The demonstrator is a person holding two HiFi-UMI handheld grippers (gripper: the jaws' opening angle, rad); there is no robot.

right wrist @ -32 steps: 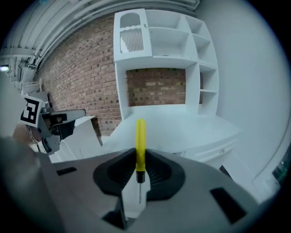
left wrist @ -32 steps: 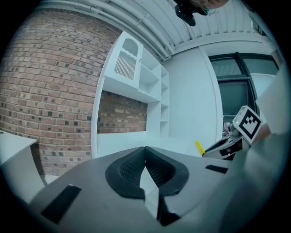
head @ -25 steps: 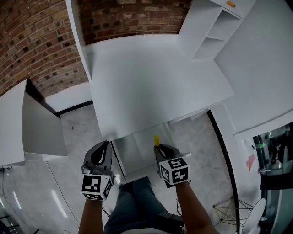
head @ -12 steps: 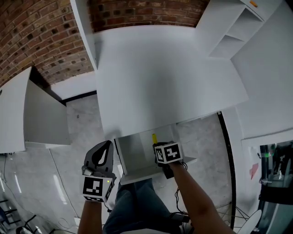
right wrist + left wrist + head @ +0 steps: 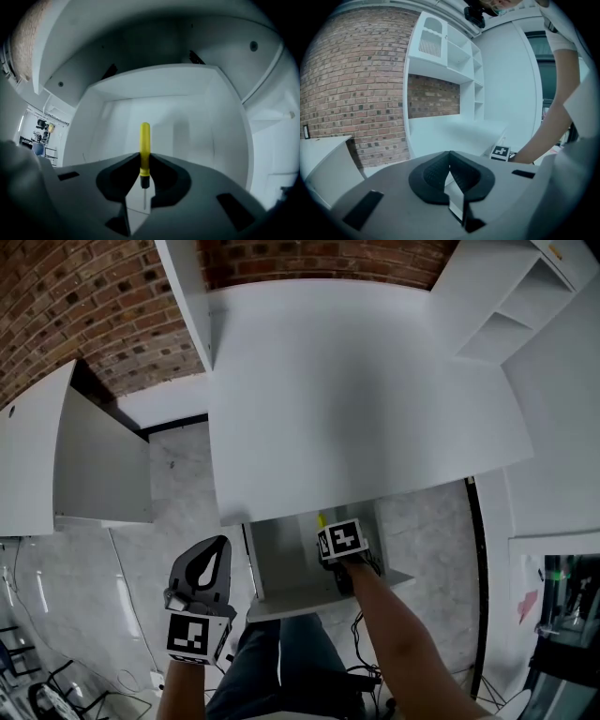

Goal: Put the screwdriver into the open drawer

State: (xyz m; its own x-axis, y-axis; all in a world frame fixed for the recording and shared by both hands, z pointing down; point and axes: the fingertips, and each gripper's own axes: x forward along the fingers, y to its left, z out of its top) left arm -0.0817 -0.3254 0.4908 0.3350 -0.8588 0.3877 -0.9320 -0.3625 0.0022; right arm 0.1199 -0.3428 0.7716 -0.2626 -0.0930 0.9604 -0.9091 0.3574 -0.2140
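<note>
R claw (image 5: pixel 143 161): jaws part-closed, clamped on screwdriver (image 5: pixel 144 145) at lower end of yellow handle, by black collar; handle sticks out fwd past tips, thin metal shaft runs back between jaws toward cam

Screwdriver loc: in R claw, inside open drawer (image 5: pixel 197 117), handle tip aimed at white drawer bottom; contact w/ bottom: can't tell. Head view: only a bit of yellow (image 5: pixel 322 518) shows just under desk (image 5: pixel 356 399) front edge

R claw, head view (image 5: pixel 328 526): pointing steeply down into drawer (image 5: pixel 309 596), marker cube up top, forearm (image 5: pixel 394 643) reaching in from below

Vs 1 s ago: R claw was over drawer front edge, lying flatter, cube near person's lap; now pitched nose-down, lower in drawer, cube close to desk edge. Grip on screwdriver unchanged. Drawer same, open

L claw (image 5: pixel 450 153): jaws together at tips, nothing betw them; aimed a little below level at shelf unit (image 5: pixel 454 61) and brick wall (image 5: pixel 356 93)

L claw, head view (image 5: pixel 217 545): over grey floor (image 5: pixel 178 484), left of drawer, apart from it. Vs 1 s ago: much the same spot beside drawer, slightly lower in frame

Head cam: more desk top in frame than before
</note>
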